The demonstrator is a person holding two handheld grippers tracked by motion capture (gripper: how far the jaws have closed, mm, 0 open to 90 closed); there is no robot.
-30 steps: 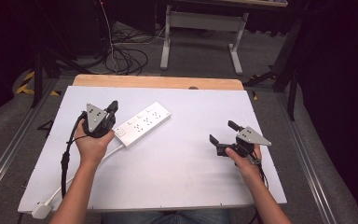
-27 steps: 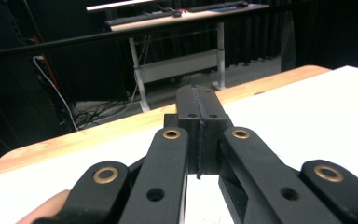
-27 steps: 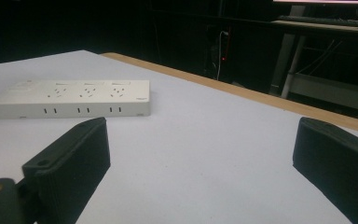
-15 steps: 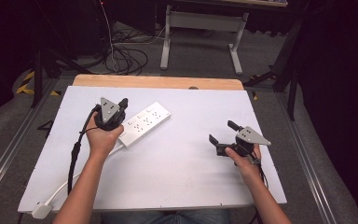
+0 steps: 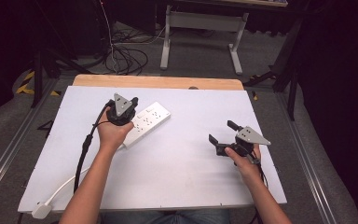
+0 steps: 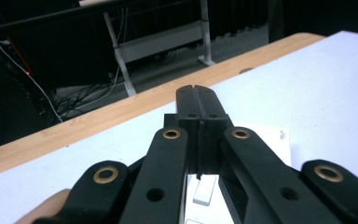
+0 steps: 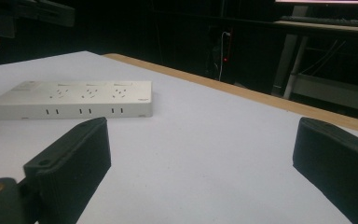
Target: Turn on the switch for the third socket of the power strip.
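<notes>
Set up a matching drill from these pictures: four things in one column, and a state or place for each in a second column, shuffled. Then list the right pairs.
Things:
1. left gripper
2. right gripper
3. power strip
4. plug

States or places:
A. lies at the near left corner of the table
B. jaws wide apart, nothing between them
C. jaws pressed together, above the white switch
D. white, lies slantwise on the table's left half

Pairs: 1-C, 2-B, 3-D, 4-A
</notes>
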